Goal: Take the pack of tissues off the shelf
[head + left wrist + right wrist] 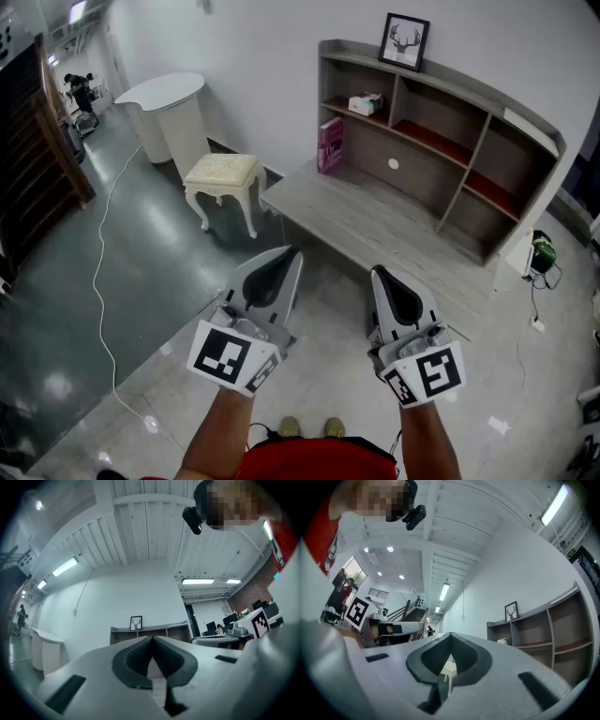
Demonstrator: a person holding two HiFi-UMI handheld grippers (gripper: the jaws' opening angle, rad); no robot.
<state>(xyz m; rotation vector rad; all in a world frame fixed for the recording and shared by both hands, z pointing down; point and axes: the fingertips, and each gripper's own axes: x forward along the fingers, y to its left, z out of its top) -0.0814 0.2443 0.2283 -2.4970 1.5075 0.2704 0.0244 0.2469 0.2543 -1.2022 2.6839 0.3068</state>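
Shelf (473, 155), tissue pack (366, 104) in top-left compartment, framed picture (405, 41) on top, possibly book (330, 145) beside

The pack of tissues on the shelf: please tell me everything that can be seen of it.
The pack of tissues is small, low and boxy, whitish, with faint coloured print too small to read. It lies flat on the reddish-brown board of the upper left compartment of the grey wooden shelf unit. It lies alone in that compartment, and only the board touches it. Its material looks like soft wrapping, but that cannot be told for certain.
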